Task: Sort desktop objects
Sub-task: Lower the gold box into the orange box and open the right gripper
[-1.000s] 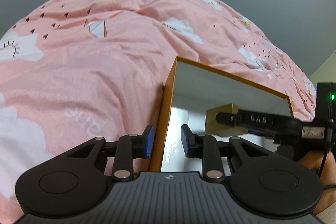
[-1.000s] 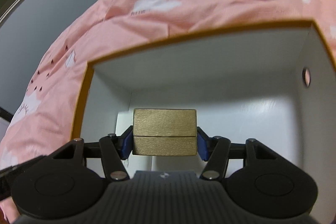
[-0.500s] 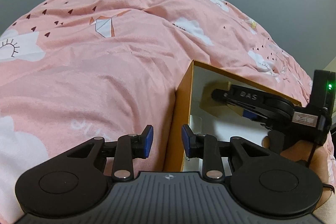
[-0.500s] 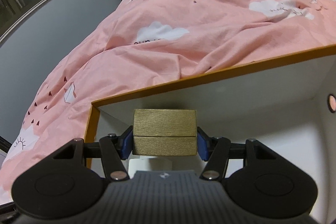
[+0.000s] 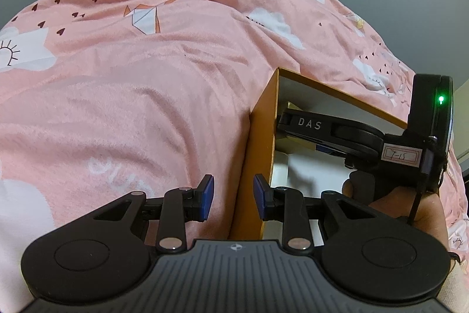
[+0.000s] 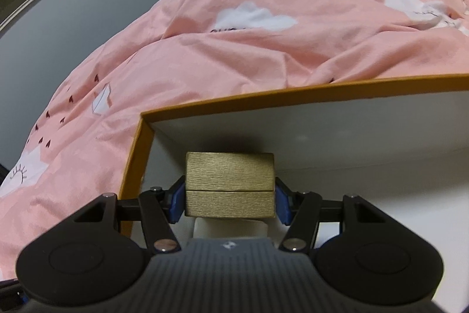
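Gold box (image 6: 229,188) — a small textured case with a seam running across its middle — sits clamped between the blue pads of the right gripper (image 6: 230,197), whose fingers press on its 2 side faces. Gripped that way, the lid and base are squeezed together, so it cannot fall open while carried. It hangs inside the orange-edged carton (image 6: 137,160), close to the white inner wall near the carton's left corner, and I cannot tell whether its underside touches the floor yet; something white lies just below it.

From the left wrist view the right gripper (image 5: 296,123) reaches into the carton over its rim, a hand (image 5: 410,204) behind it. The left gripper (image 5: 233,197) straddles the carton's orange side wall (image 5: 258,166) — 1 pad outside, 1 inside — with a gap showing on both sides, so its fingers are open and not pinching. That position looks meant to steady the carton on the soft pink bedspread (image 5: 146,78), which would let it tip or slide.

Judging by this, the step in hand is setting the box down in the corner, with release not yet done.
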`<action>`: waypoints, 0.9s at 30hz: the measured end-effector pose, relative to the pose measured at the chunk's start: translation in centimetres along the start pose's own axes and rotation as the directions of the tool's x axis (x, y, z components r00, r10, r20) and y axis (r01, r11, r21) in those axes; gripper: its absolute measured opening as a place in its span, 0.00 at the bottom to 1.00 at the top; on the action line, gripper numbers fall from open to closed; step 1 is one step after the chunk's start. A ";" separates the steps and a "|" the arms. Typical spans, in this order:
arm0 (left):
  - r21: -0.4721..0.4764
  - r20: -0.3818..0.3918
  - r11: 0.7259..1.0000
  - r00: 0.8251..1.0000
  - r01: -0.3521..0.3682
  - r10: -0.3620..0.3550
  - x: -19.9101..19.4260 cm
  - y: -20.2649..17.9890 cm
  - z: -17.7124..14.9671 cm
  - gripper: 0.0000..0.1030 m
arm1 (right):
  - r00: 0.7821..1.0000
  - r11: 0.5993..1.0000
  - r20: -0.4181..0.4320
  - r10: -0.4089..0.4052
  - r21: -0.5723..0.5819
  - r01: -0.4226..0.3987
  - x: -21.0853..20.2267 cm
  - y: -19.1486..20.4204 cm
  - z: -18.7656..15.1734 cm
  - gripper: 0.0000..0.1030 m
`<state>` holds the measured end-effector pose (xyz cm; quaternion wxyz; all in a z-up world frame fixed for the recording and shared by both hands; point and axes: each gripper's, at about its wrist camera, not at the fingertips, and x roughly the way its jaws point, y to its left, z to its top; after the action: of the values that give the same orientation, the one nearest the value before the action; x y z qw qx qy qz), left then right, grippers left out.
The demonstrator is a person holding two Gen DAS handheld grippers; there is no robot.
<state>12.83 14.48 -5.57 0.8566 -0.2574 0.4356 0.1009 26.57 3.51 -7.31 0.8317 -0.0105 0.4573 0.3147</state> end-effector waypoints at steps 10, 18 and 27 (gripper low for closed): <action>0.002 -0.017 1.000 1.000 -0.003 0.003 0.3 0.1 -0.1 0.32 | 0.996 0.996 -0.014 0.091 0.003 -0.091 -1.9 -1.1 0.4 0.66; 0.005 -0.015 1.000 1.000 -0.010 0.010 0.3 0.0 -0.1 0.32 | 0.995 0.993 -0.091 0.043 -0.102 -0.052 -2.9 -2.4 -0.3 0.51; 0.012 -0.013 1.000 1.000 -0.019 0.019 0.2 -0.1 -0.3 0.32 | 0.964 0.952 -0.243 -0.108 -0.304 0.030 -0.4 -1.6 -2.5 0.40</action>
<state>12.74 14.21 -5.81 0.8543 -0.2489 0.4441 0.1048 25.36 1.25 -8.86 0.7649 -0.1924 0.5076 0.3466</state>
